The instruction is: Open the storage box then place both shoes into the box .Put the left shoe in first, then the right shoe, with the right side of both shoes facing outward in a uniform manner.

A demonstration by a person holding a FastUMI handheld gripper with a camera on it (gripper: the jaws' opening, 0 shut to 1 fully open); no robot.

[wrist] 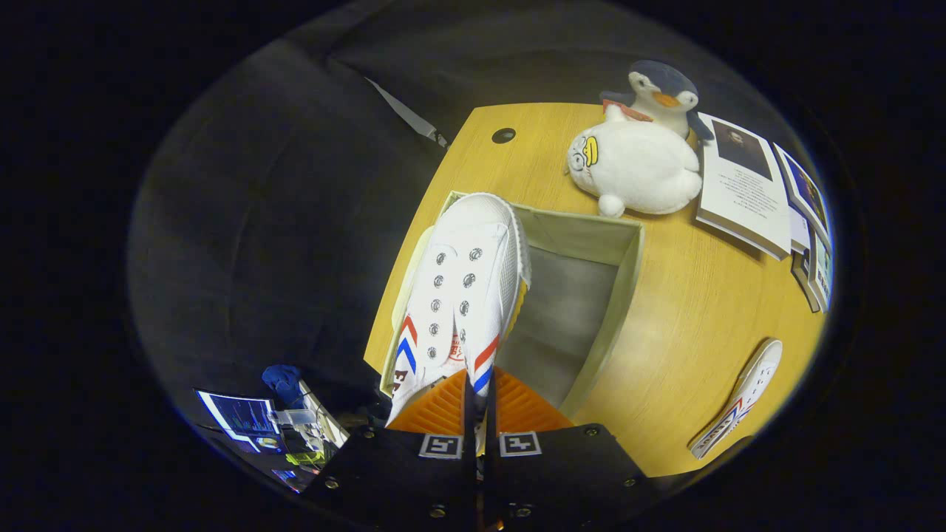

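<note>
Shoe [462, 288], white with red and blue chevrons on its sides, hangs toe-forward over the open box [624, 295]. The gripper [480, 414] holds it at the heel end, the two orange jaws pressed close together on the heel edge, so they are closed on the shoe. The shoe's eyelets face up toward the viewer and its toe reaches past the box's far rim, above the left side of the box. The box is a pale fabric bin with a grey floor, lid off or folded away, standing on a wooden surface [687, 347]. A second shoe [739, 399] lies on its side on the surface, well apart to the right of the box. Beyond the box sit a white plush [635, 170], a penguin toy [661, 92] and some books [746, 185].

The step in hand looks like lowering the first shoe into the box. To do it well, the shoe should be drawn back until its toe clears the far rim, turned so its right side faces the open outer wall, then eased down along the left wall, leaving room beside it for the other shoe. Releasing only once the sole or side rests on the floor would keep it from tipping.
</note>
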